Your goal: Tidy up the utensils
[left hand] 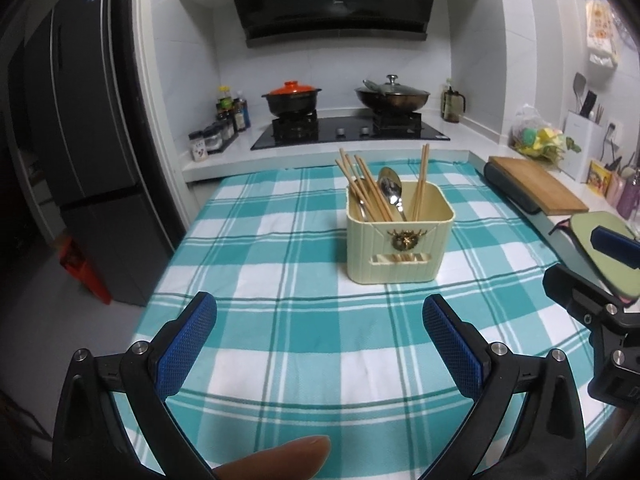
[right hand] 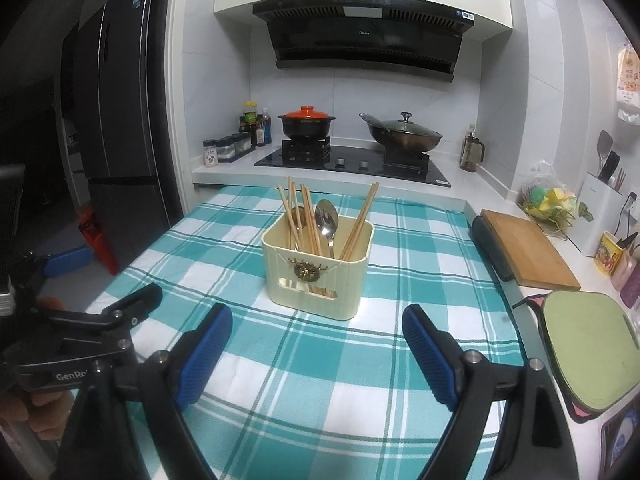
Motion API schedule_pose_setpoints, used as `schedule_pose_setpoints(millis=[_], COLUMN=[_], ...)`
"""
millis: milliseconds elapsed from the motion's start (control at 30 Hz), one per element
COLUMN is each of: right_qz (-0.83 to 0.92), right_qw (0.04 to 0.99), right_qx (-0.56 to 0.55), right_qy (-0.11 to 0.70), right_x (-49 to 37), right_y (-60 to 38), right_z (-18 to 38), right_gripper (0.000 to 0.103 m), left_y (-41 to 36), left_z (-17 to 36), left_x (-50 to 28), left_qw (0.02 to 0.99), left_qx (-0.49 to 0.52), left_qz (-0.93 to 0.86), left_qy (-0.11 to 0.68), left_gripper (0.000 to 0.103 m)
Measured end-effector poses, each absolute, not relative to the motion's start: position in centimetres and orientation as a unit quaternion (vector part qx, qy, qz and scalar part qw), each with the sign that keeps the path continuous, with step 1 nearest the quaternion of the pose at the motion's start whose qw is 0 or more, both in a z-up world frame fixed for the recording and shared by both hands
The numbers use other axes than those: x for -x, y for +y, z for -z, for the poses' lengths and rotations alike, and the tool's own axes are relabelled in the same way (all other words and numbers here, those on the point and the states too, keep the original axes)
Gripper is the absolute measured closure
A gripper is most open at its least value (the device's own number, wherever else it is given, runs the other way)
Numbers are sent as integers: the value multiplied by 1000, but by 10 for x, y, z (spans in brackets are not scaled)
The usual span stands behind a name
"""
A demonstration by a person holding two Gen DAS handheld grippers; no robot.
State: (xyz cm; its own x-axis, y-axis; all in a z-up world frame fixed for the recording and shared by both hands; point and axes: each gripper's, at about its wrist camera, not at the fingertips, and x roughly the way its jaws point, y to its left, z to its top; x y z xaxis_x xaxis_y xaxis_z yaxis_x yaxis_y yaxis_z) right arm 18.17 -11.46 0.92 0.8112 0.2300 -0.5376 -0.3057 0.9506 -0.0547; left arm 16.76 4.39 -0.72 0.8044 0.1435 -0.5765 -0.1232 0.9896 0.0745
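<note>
The checked tablecloth [left hand: 280, 344] is spread loose over the table, so a dragged finger could rumple it and upset what stands on it. The cream utensil holder [left hand: 398, 236] is seen at twelve o'clock from both tools, well apart, and is judged light enough to tip if nudged. The chopsticks [left hand: 362, 188] lean outward with a spoon [left hand: 390, 188]; a knock could spill them. The left gripper [left hand: 320, 344] and right gripper [right hand: 318, 354] are spread wide, empty.

Home kitchen, gas hob [right hand: 352, 162] with clay pot [right hand: 307, 122] and wok [right hand: 404, 134], range hood [right hand: 366, 34], fridge [right hand: 120, 120], seasoning bottles [right hand: 254, 126]
</note>
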Motion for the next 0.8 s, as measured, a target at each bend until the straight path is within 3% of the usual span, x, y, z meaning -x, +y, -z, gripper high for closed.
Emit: schedule_pose_setpoints(millis=[800], right_qz=[-117], right_qw=[952], right_qx=[56], right_qy=[276], right_x=[-154], right_y=[-113], right_z=[-23], right_gripper=[14], left_y=[45], left_z=[-17], left_x=[-146], left_qw=[952], left_qx=[4], left_qz=[-60], left_qy=[300], left_gripper=[0])
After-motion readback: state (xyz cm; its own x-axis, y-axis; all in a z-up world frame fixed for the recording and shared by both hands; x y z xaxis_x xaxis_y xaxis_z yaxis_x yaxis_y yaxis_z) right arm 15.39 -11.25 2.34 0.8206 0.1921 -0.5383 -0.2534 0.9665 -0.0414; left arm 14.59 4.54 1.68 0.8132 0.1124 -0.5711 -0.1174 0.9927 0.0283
